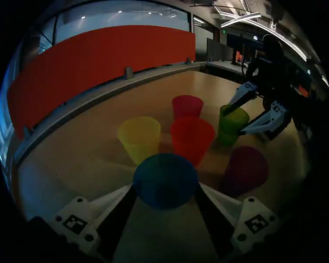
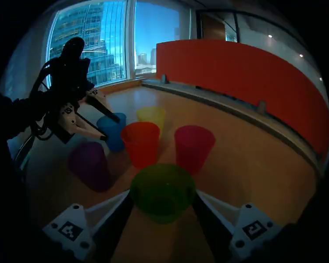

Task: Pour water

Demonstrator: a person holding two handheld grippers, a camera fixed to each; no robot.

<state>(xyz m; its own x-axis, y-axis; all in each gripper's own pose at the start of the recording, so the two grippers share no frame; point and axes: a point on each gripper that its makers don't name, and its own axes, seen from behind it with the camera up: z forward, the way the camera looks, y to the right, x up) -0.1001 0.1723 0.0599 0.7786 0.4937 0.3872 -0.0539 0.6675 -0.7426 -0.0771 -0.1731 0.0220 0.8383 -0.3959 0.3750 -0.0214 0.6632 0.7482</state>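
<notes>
Blue cup (image 1: 165,179) clasped by left gripper (image 1: 165,190) fingers (image 1: 120,208); green cup (image 2: 162,190) clasped by right gripper (image 2: 162,197) fingers (image 2: 114,210); contents too dim to discern.

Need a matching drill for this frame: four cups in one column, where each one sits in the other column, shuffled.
Column A
1. blue cup
2. green cup
3. purple cup
4. orange cup

Column B
a. held in the right gripper
b. free on the table, in the middle of the group
c. free on the table, on the side away from the red partition
d. held in the left gripper

Pairs: 1-d, 2-a, 3-c, 4-b
</notes>
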